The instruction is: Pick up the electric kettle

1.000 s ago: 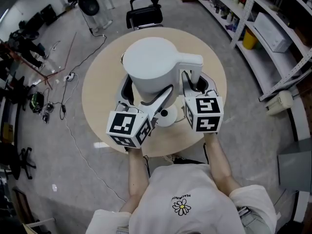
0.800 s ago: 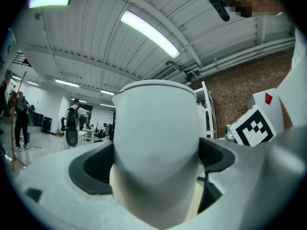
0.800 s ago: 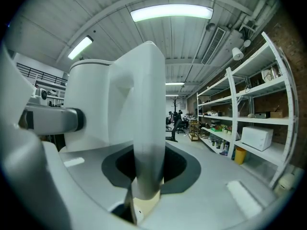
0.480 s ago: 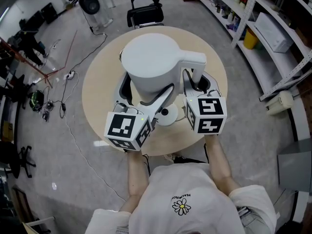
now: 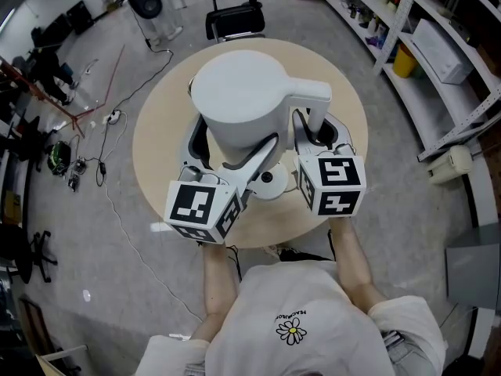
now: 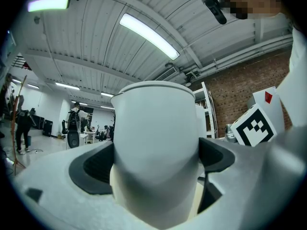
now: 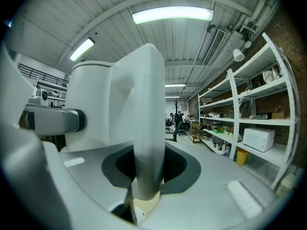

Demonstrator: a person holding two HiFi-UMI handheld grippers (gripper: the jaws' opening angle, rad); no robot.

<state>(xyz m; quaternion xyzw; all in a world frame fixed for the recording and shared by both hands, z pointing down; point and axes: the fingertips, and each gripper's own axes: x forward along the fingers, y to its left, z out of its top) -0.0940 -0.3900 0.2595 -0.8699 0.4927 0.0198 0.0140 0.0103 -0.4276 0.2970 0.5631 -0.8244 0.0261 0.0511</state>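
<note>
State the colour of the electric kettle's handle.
The smooth plastic kettle handle is white, clearest in the right gripper view.

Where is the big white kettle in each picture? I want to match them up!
Head view: kettle in the middle, over the round table.
Left gripper view: kettle fills the centre, between the jaws.
Right gripper view: its handle stands in the centre, body behind on the left.
Shared landmark: the metal shelves, right of the kettle in every view.

You've eased the electric kettle (image 5: 235, 92) slightly toward the upper left of the head view, and it now looks a little larger there. Your left gripper (image 5: 229, 153) has drifted a touch toward the lower left.
</note>
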